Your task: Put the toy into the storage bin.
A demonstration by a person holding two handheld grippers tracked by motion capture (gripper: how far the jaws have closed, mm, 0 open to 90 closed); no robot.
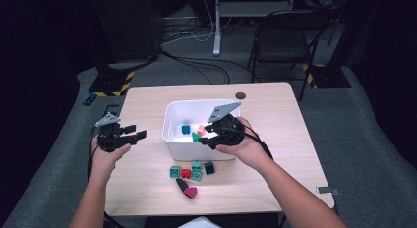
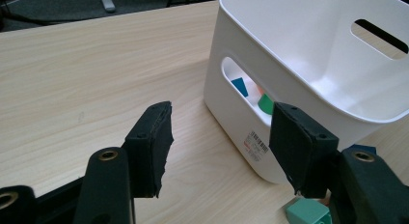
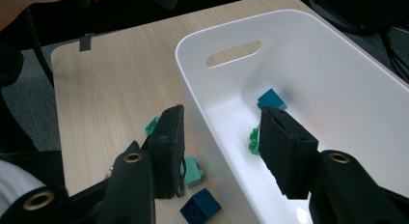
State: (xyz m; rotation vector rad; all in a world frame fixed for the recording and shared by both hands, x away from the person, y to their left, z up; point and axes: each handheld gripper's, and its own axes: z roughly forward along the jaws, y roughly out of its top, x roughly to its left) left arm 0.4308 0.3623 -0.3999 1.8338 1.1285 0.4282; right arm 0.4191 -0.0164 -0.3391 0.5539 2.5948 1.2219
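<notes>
Low in the high view, loose bricks lay on the wooden surface, just in front of the white bin. The right gripper hung over the bin's near rim at centre frame, jaws spread and pinching nothing. At left, the left gripper hovered beside the bin, jaws spread, empty. Inside the bin sat a blue brick, a green brick and an orange brick.
</notes>
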